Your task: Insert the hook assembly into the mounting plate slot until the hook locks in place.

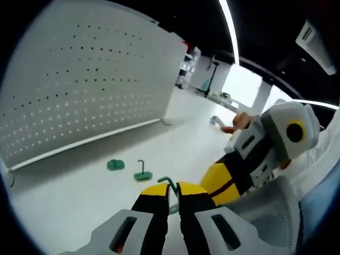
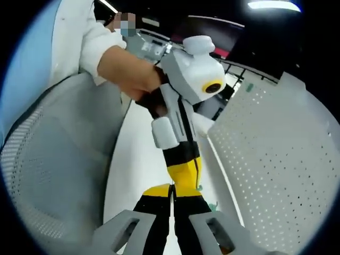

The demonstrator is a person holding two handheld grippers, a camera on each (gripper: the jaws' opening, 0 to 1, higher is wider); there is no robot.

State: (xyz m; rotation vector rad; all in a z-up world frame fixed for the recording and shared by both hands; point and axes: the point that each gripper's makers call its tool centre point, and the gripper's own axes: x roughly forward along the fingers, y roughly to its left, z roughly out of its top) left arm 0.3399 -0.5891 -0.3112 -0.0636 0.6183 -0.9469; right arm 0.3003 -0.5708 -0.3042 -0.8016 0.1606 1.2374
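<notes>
Left gripper (image 1: 173, 192): jaws drawn narrow, pinched on a green hook (image 1: 168, 183) whose bent end curls out of the gap toward 11 o'clock. Shank hidden between the jaws, so I cannot tell its long axis.

Outward from the tips, at about 10 o'clock on the white table (image 1: 79, 196): a green base with an upright dark peg (image 1: 142, 173), near. Further the same way, a flat green piece (image 1: 115, 164), just beside the first but apart from it. Which of them is the slotted plate I cannot tell.

Beyond both, the white pegboard (image 1: 90, 85) stands along the table's far edge, 10 to 12 o'clock.

Right gripper (image 2: 172, 204): jaws close together, nothing seen between them; empty, by my reading. In the left gripper view it enters from 3 o'clock, just beside the left jaws.

Judgement: the left gripper has the hook and is nearer the green pieces. The move turns on carrying it forward toward 10 o'clock and lining shank with slot.
</notes>
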